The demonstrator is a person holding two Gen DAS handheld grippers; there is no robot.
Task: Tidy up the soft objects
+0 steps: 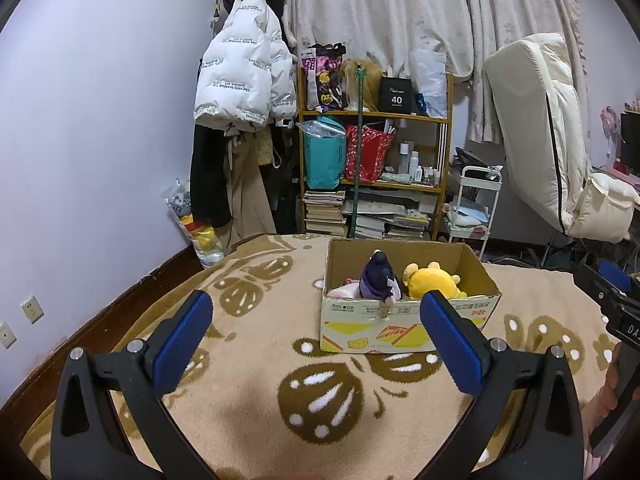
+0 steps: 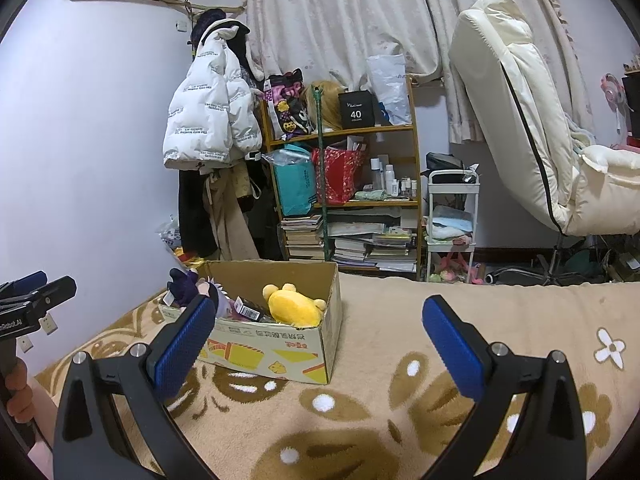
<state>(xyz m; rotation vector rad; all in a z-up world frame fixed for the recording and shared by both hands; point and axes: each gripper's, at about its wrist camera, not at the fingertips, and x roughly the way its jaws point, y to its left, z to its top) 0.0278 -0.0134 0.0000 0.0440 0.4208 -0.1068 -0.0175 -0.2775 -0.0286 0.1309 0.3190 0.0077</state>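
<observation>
Both tools wide, empty — toys already boxed on the bed.
Left tool [image 1: 316, 316] and right tool [image 2: 320, 320] should approach the cardboard box [image 1: 404, 328] from above — pinch the purple plush doll [image 1: 378, 276] or yellow plush bear [image 1: 432, 280] mid-body.

- Both wrist views are evenly and fairly brightly lit by soft indoor light; its source is out of view.
- Shadows are faint: a soft one lies on the blanket [image 1: 248, 392] near the lens.
- The left wall [image 2: 80, 152] takes a cool lilac cast, without glare.
- Strong fisheye bending curves the far curtain [image 1: 400, 12]; the corners go black.
- Focus is sharp throughout.
</observation>
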